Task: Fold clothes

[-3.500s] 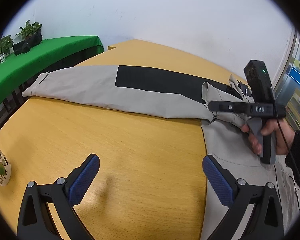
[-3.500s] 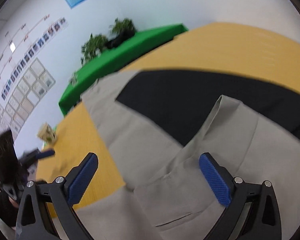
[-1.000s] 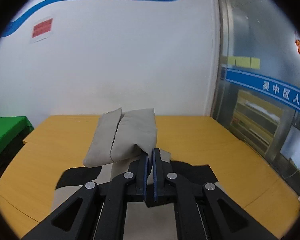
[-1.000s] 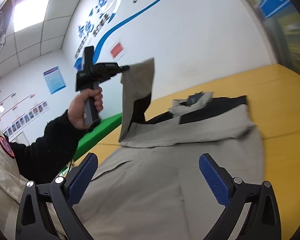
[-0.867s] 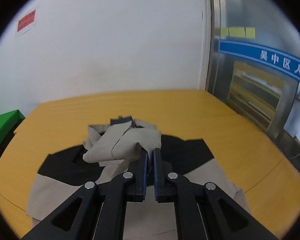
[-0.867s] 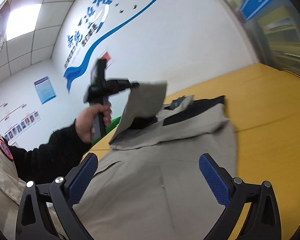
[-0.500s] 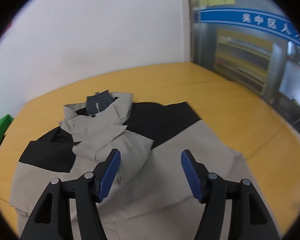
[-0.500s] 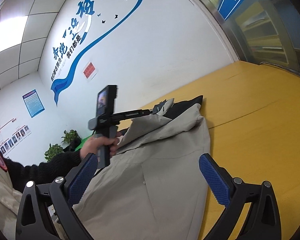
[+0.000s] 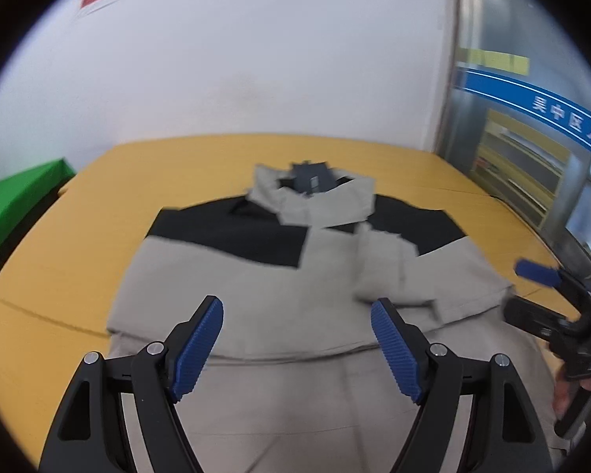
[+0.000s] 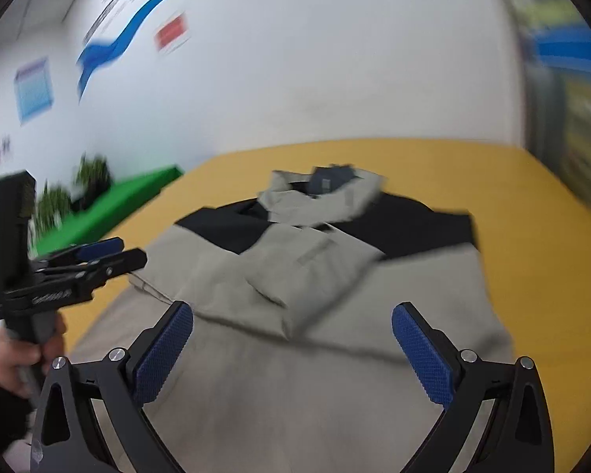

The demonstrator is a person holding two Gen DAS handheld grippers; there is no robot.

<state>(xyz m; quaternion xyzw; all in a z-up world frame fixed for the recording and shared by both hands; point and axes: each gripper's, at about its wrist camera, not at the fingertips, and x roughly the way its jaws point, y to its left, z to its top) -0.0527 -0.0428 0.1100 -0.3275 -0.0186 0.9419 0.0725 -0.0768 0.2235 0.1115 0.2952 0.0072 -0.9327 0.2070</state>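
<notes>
On yellow table: jacket sleeves folded in; left tool opening, empty; right tool apart, empty.

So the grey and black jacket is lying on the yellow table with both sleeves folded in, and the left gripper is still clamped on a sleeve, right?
Not quite. The left gripper is not clamped on a sleeve: the left wrist view shows its jaws opening with nothing between the pads. The rest holds: the grey and black jacket lies on the yellow table, sleeves folded in.

yellow table, green-covered bench, blurred potted plants behind
</notes>
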